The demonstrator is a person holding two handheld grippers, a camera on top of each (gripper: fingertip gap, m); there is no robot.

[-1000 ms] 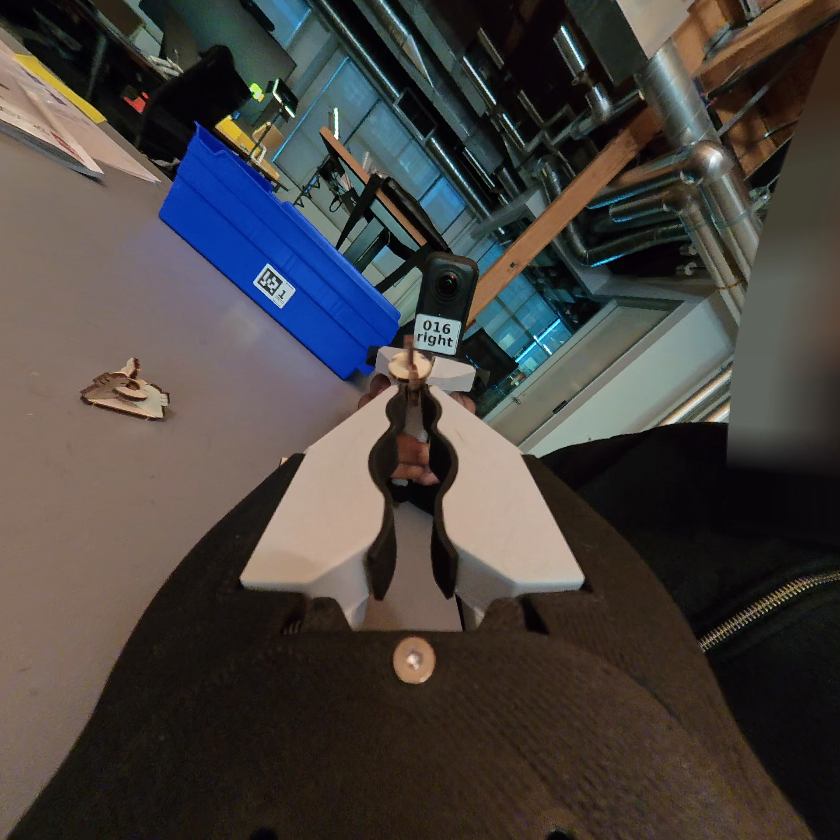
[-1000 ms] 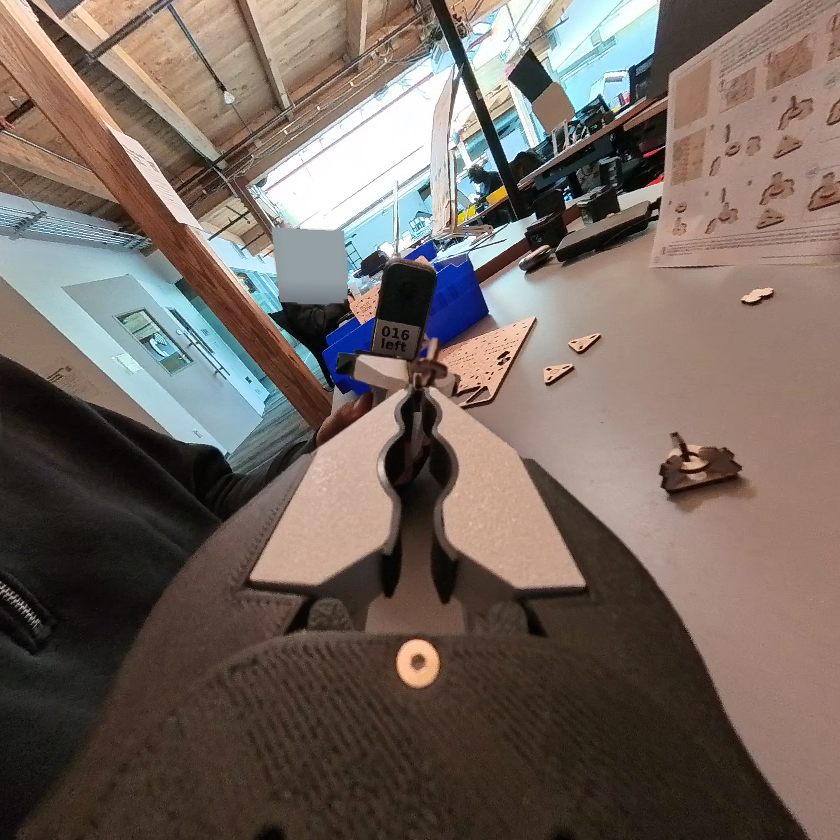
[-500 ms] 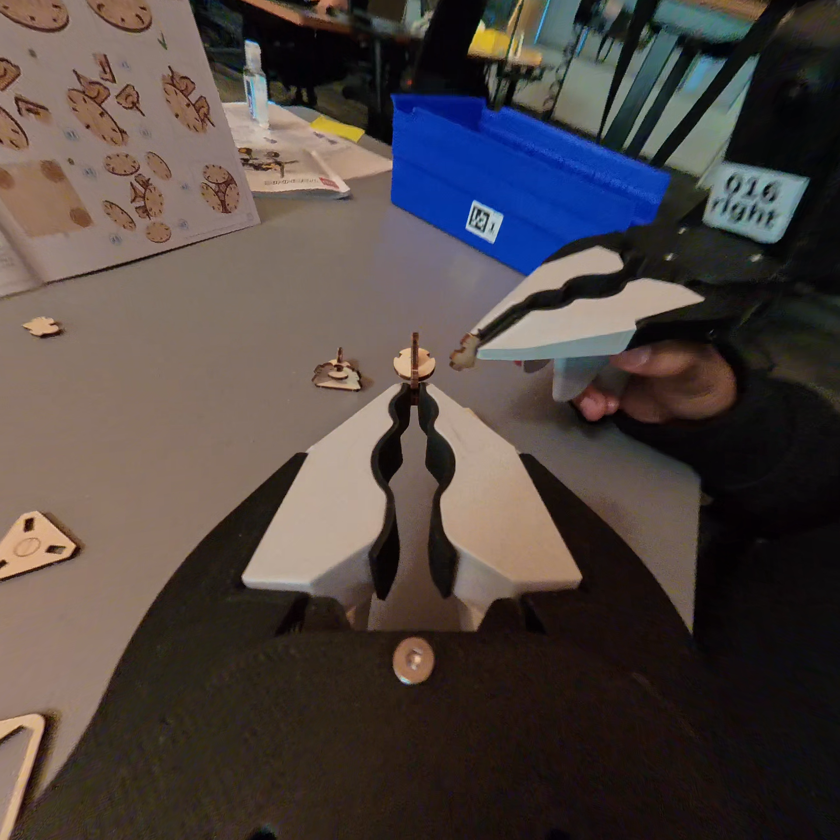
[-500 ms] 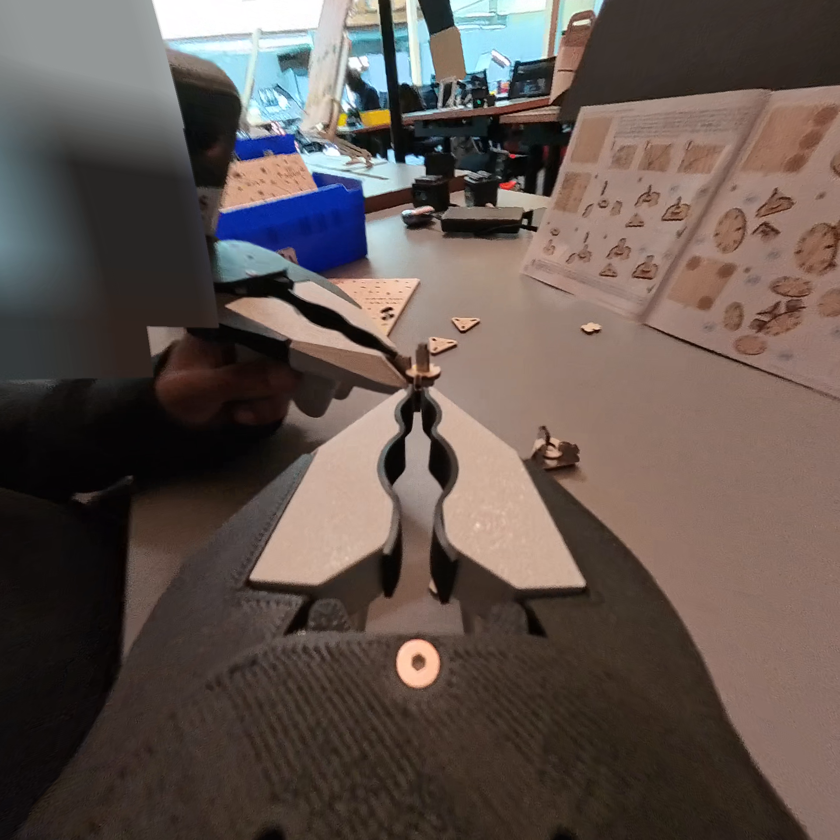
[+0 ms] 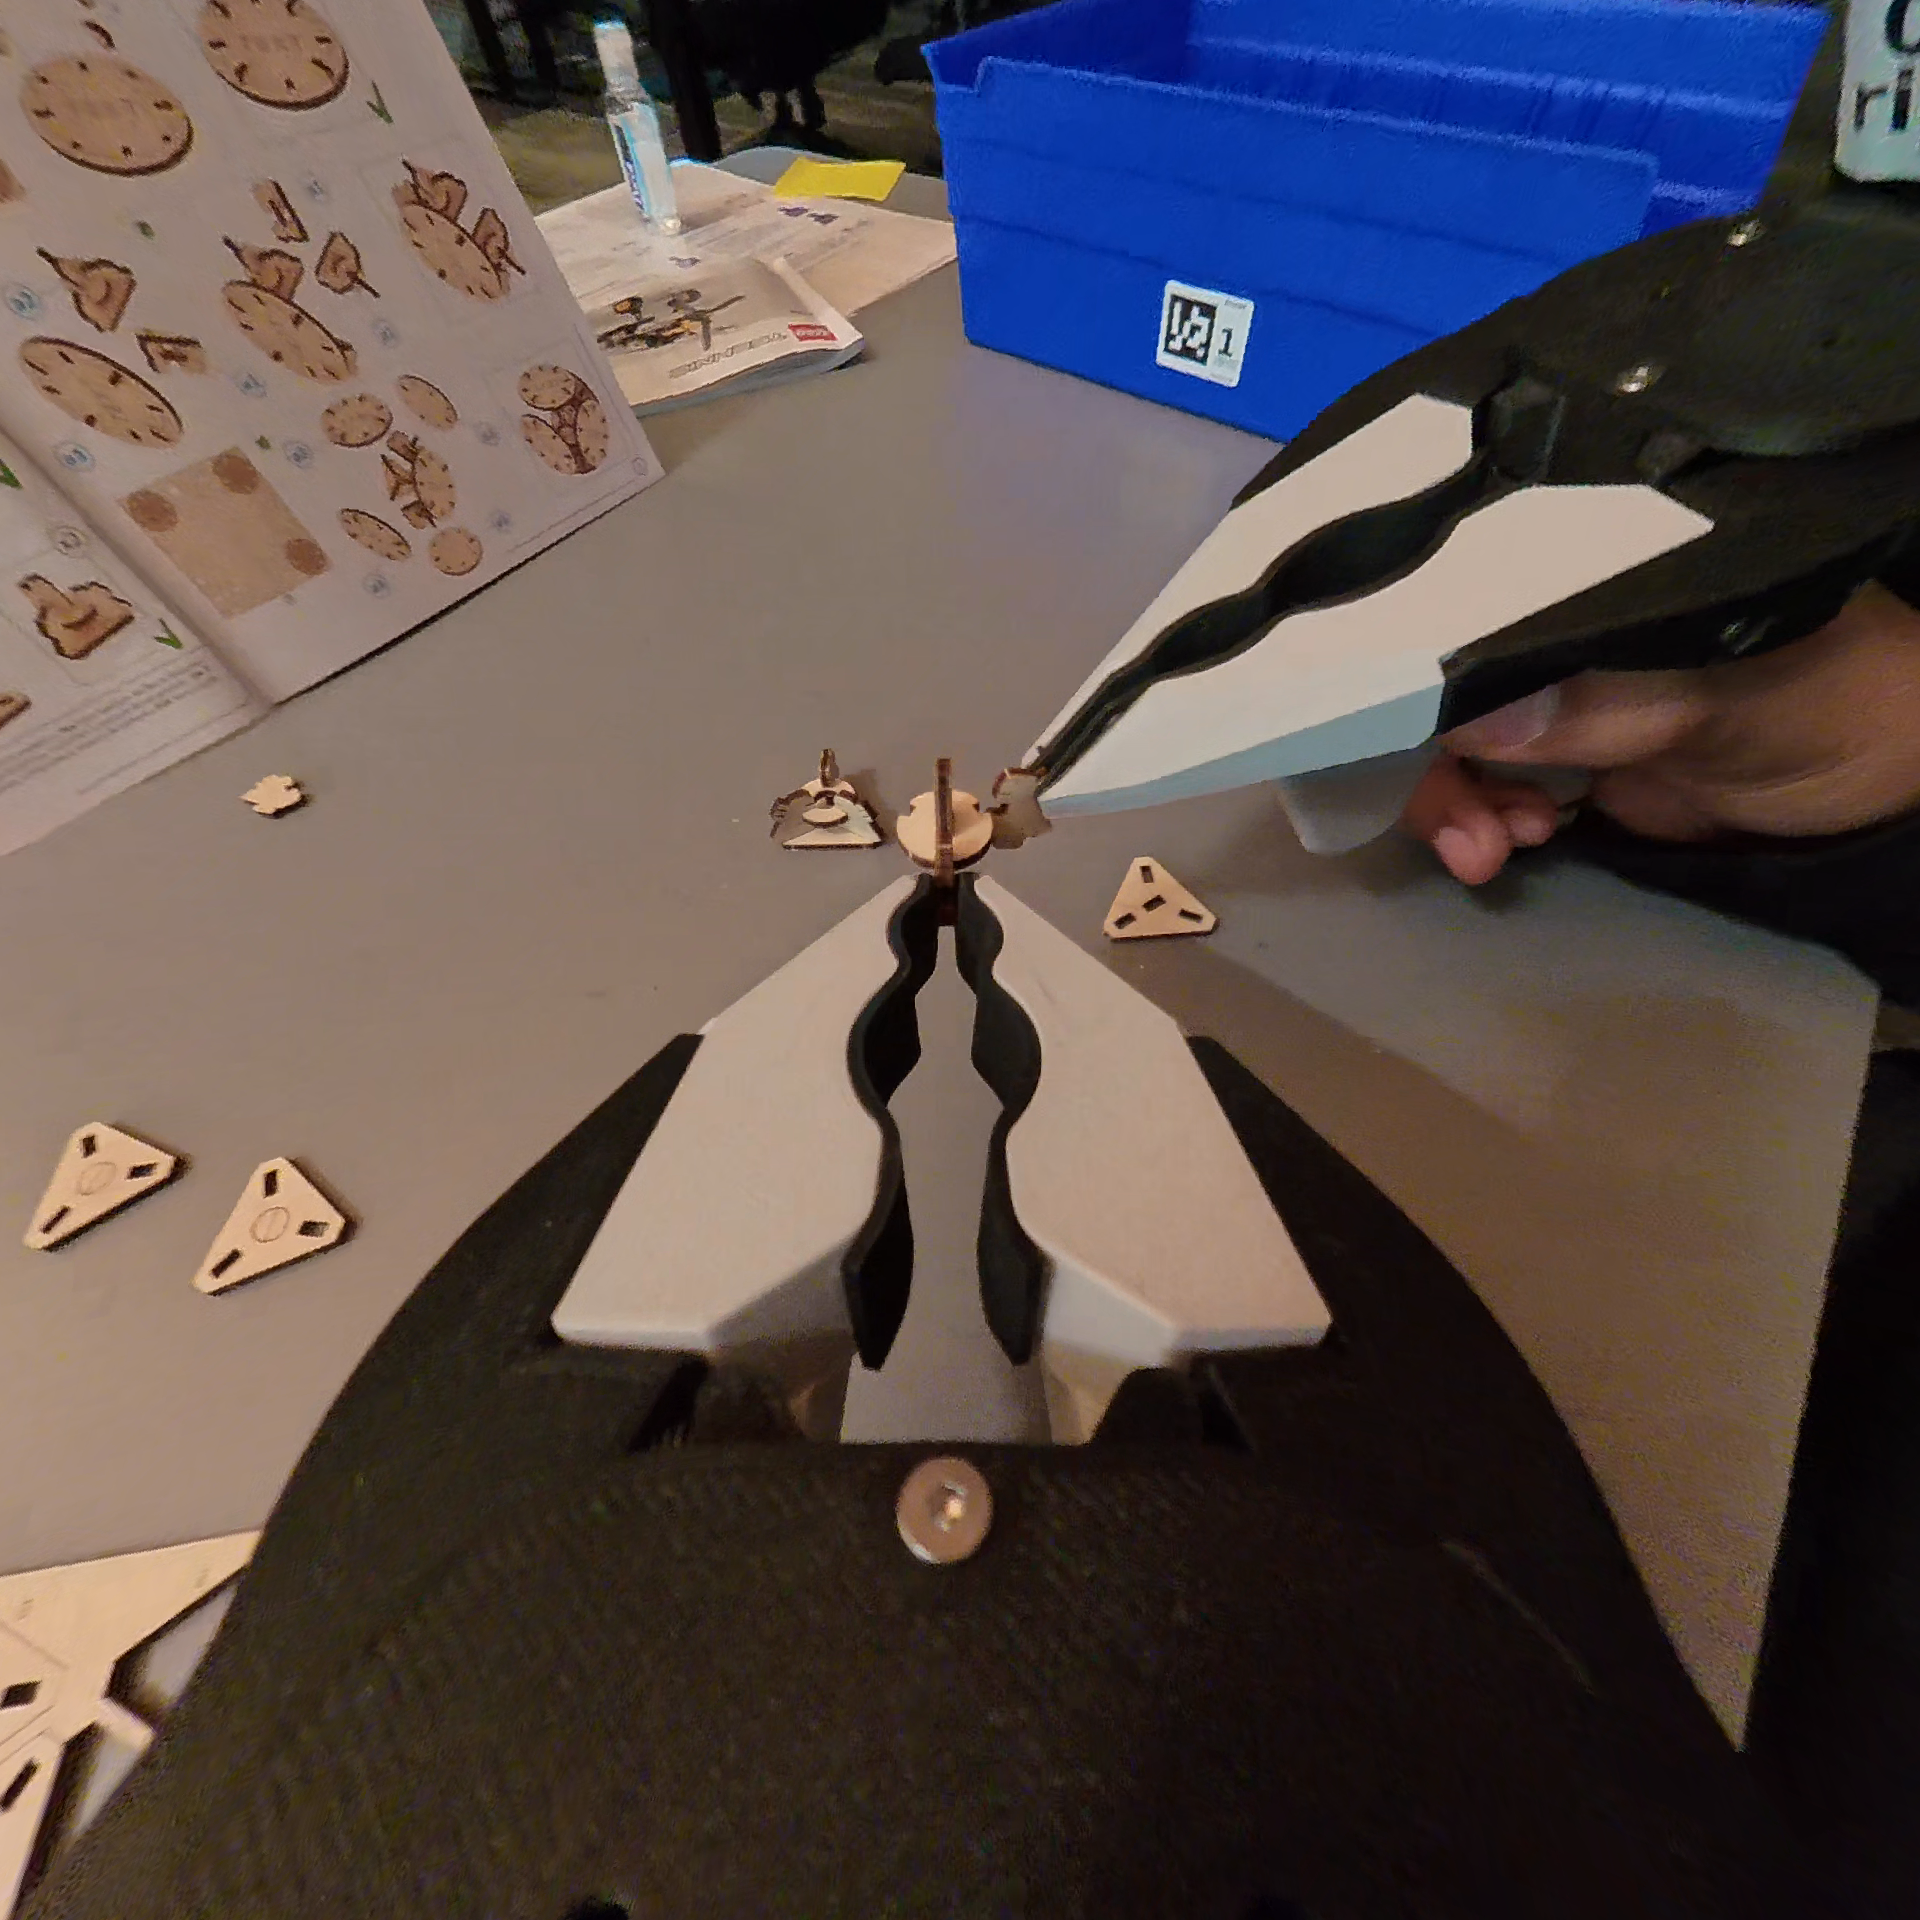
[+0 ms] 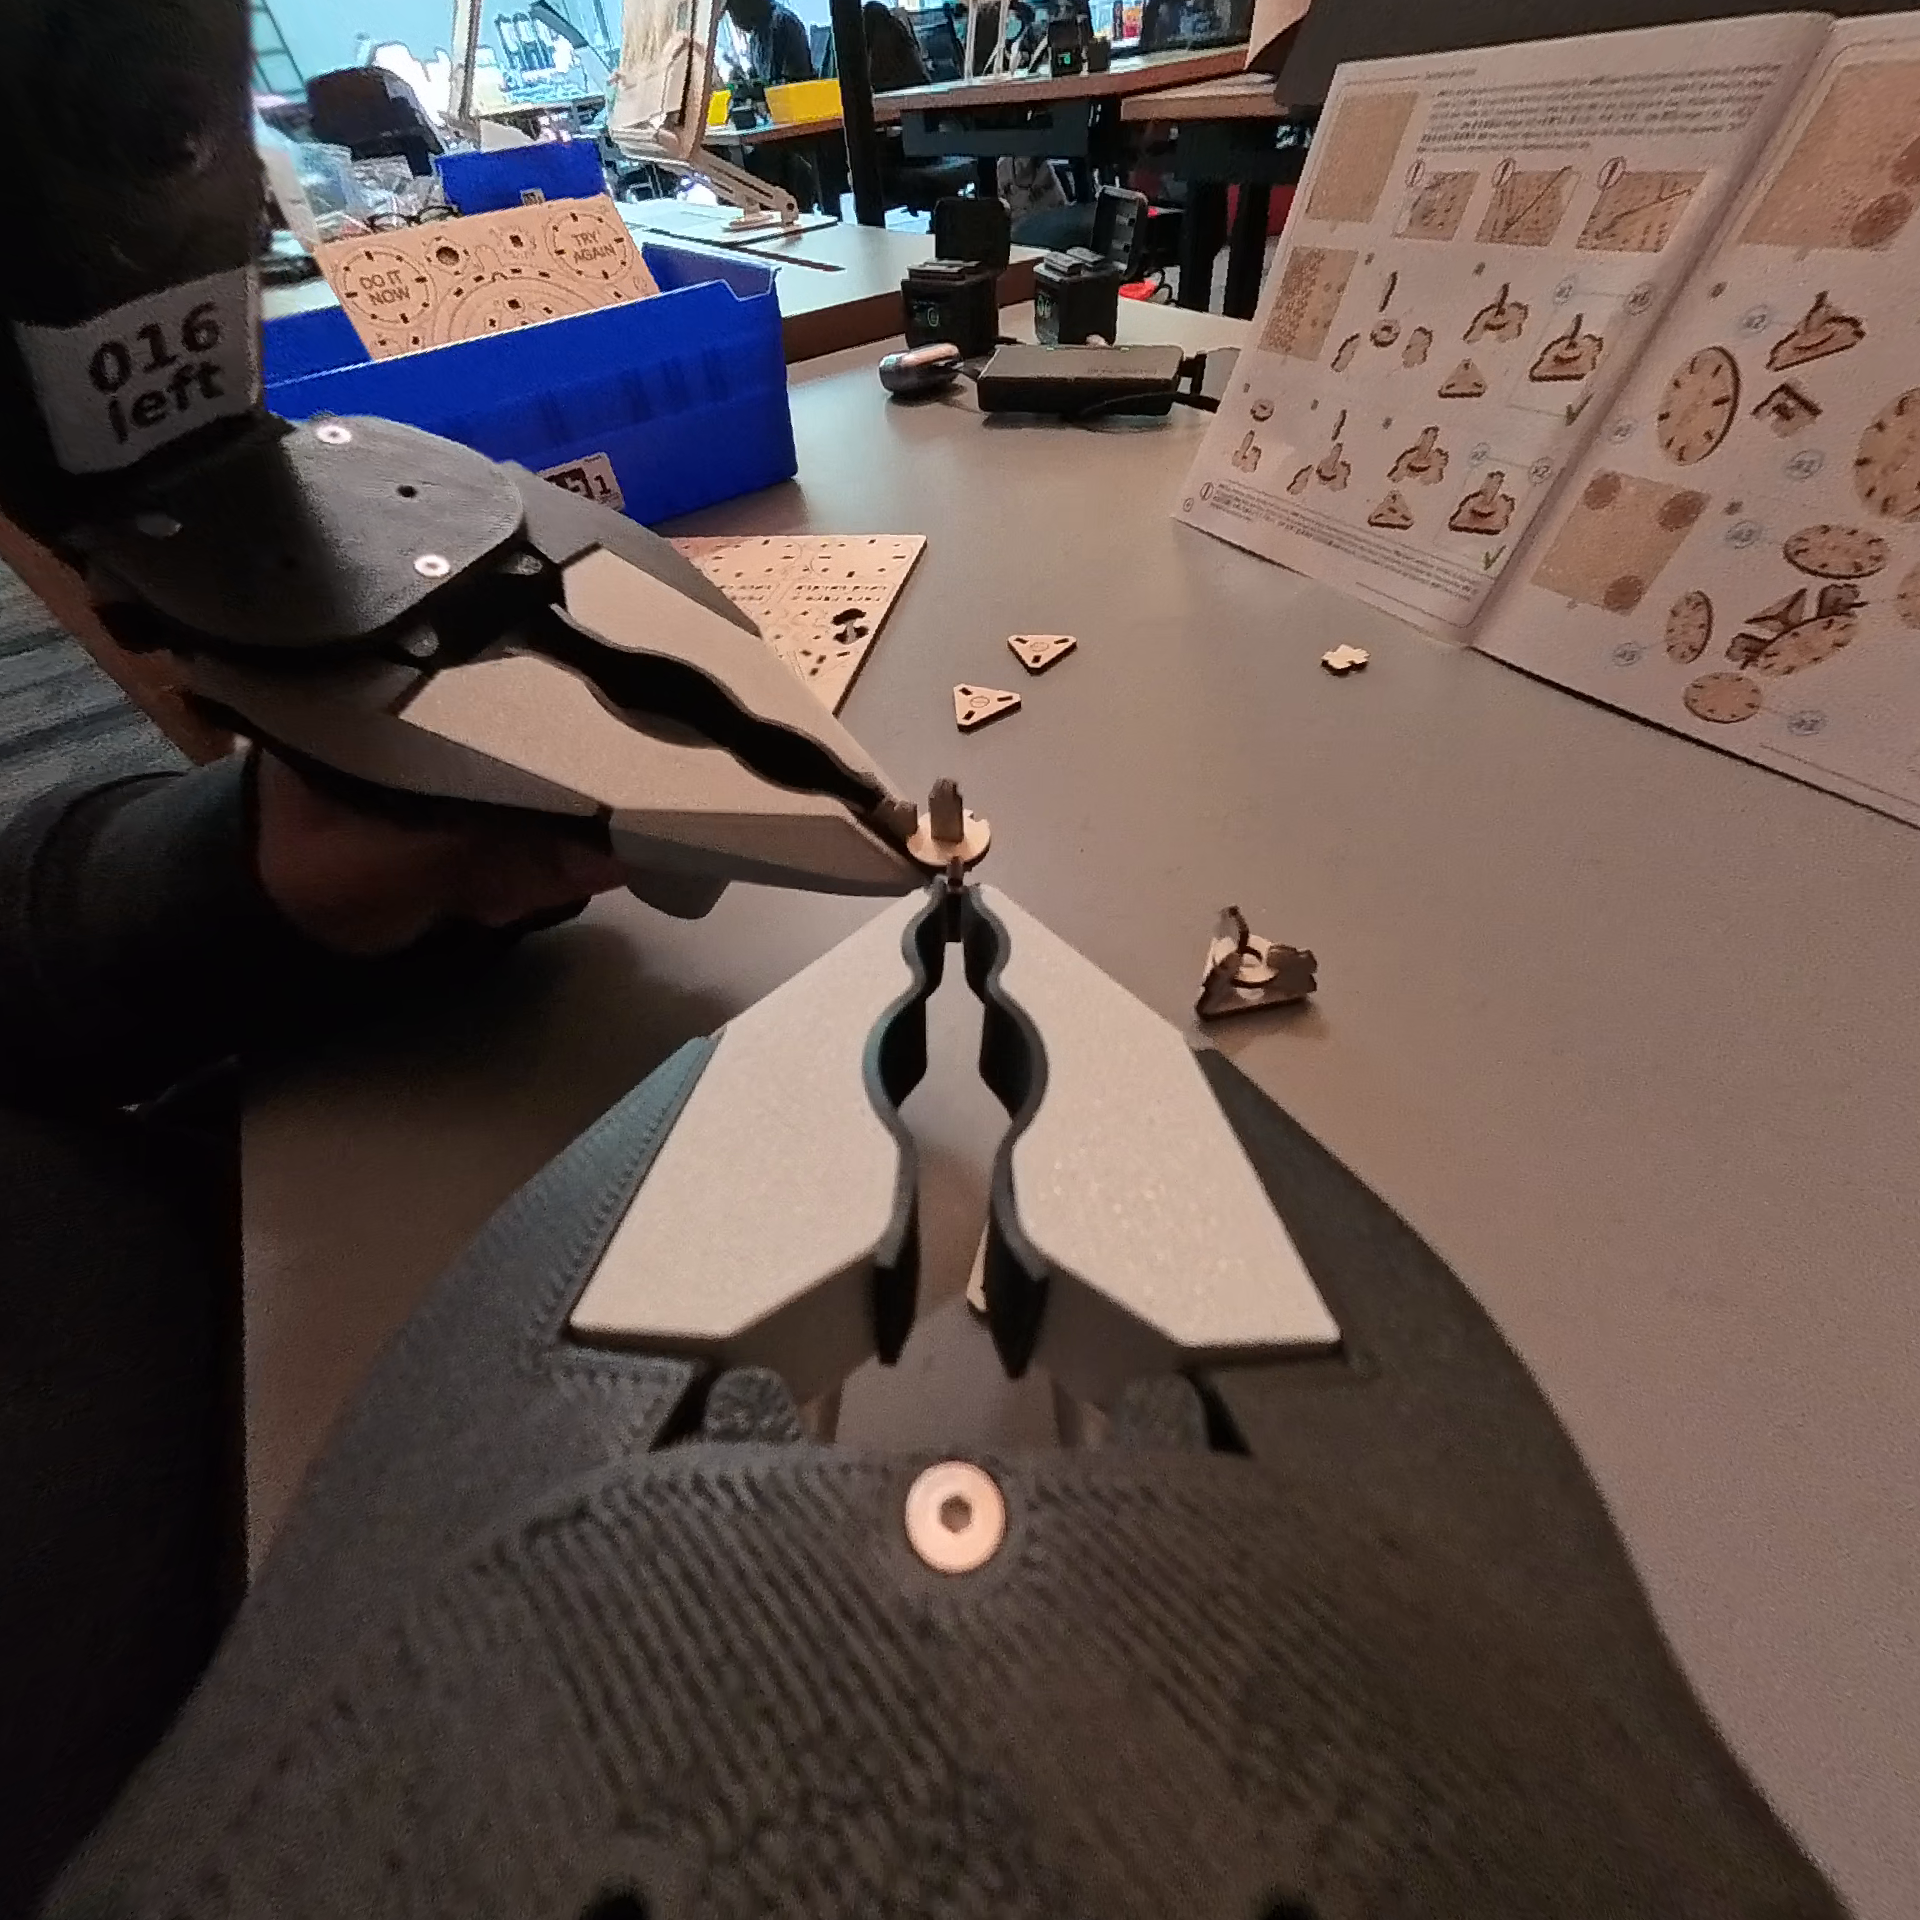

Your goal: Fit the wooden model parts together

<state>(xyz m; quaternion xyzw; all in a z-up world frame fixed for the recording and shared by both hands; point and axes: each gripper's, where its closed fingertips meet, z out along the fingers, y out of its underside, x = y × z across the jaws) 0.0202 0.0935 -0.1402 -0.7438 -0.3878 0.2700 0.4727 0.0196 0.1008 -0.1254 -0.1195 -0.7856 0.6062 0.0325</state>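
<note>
While holding rig steady, I note left gripper clamped on wooden pin with disc at frame centre; right gripper clamped on small notched wooden piece touching disc rim; finished assembly just left; loose triangles unused

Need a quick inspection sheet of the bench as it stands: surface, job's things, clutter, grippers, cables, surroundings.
Surface: grey table, flat, loose wooden parts scattered on it.
Job's things: disc on a peg; small notched piece beside the disc; small assembly; triangles; cut sheet.
Clutter: open manual, booklet, clear bottle, blue bin, small black boxes.
Grippers: left gripper shut on the peg; right gripper shut on the notched piece.
Cables: one near a black adapter.
Surroundings: further desks and equipment behind.
</note>
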